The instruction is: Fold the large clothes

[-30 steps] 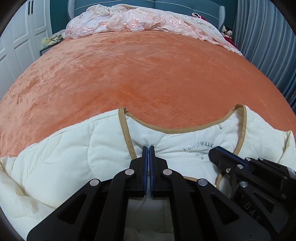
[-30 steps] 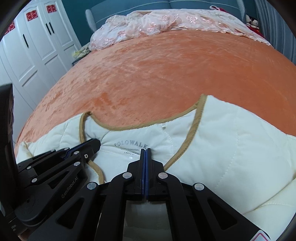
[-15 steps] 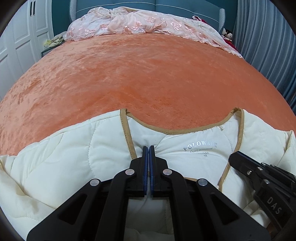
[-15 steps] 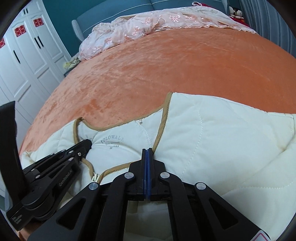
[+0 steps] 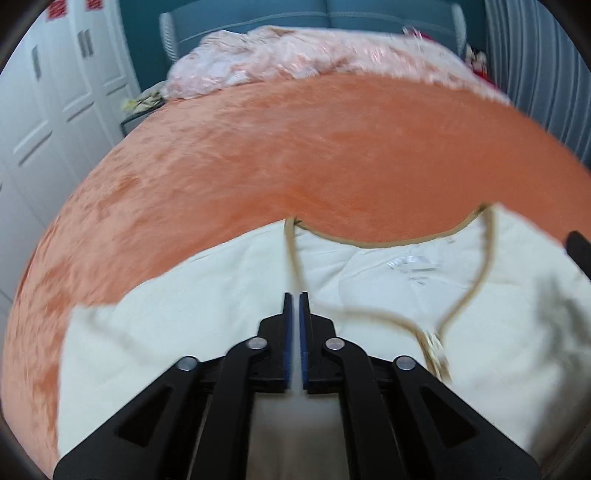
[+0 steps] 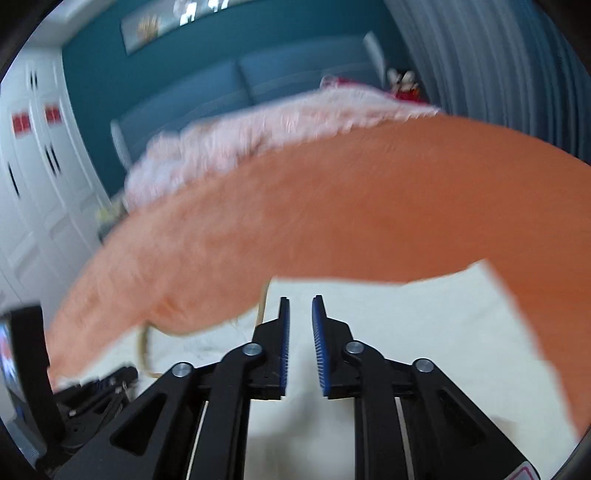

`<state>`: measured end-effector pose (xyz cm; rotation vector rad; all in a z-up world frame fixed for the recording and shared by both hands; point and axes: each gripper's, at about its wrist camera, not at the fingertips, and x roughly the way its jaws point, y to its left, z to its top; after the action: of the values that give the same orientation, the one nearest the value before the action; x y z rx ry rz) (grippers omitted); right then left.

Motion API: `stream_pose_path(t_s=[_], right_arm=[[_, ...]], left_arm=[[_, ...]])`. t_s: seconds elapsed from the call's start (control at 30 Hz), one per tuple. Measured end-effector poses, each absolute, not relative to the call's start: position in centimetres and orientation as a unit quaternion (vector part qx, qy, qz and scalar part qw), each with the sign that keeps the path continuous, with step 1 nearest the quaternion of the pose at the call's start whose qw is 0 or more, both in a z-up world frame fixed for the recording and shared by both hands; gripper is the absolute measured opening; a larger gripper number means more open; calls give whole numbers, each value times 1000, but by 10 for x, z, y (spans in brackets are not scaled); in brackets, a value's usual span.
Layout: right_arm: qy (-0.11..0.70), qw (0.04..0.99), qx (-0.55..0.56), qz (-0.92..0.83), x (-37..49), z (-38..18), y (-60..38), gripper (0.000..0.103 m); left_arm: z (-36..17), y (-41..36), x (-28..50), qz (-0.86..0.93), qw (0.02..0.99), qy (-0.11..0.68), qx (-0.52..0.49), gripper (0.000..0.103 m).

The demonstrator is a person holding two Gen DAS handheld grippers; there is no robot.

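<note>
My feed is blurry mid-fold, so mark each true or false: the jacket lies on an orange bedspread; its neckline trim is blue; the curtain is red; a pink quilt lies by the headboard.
1. The jacket lies on an orange bedspread. True.
2. Its neckline trim is blue. False: it is tan.
3. The curtain is red. False: it is grey-blue.
4. A pink quilt lies by the headboard. True.

I see a cream quilted cloth jacket [image 5: 207, 325], matt and soft, with tan woven trim, on the bed's orange plush velvety blanket [image 5: 332, 155]. My left tool [image 5: 294, 299] is matt black plastic with shiny metal rivets and ribbed blue rubber pads [image 6: 318, 332].
</note>
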<state>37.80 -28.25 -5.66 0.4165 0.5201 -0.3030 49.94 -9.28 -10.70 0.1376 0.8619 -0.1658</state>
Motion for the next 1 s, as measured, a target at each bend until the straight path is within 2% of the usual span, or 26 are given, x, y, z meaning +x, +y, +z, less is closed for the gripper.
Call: stream_pose_path(t_s=[0.03, 0.07, 0.1, 0.13, 0.2, 0.33, 0.47, 0.63, 0.73, 1.0], right_arm=[[254, 937, 201, -129, 354, -45, -287, 28], [260, 939, 189, -119, 325, -35, -291, 31], [269, 941, 173, -114, 293, -28, -295, 38], [280, 940, 161, -109, 266, -24, -298, 48], [324, 930, 148, -93, 207, -23, -308, 56], [414, 892, 154, -97, 97, -39, -321, 59], [464, 854, 213, -99, 22, -70, -326, 62], [480, 828, 272, -102, -5, -103, -311, 65], [469, 831, 276, -116, 2, -104, -303, 71], [462, 831, 278, -138, 13, -104, -308, 70]], left_arm=[[-92, -76, 481, -87, 907, 410, 42, 40], [-76, -53, 458, -86, 912, 401, 18, 70], [-66, -34, 437, -84, 915, 396, 3, 81], [-58, -14, 416, -83, 914, 398, -7, 81], [-54, 28, 374, -80, 900, 429, -15, 81], [-61, 102, 289, -53, 876, 478, -25, 81], [-83, 145, 217, -47, 848, 526, -44, 81], [-116, 160, 175, -47, 817, 565, -109, 81], [-117, 147, 169, -35, 825, 555, -95, 83], [-123, 129, 177, -17, 831, 549, -83, 83]])
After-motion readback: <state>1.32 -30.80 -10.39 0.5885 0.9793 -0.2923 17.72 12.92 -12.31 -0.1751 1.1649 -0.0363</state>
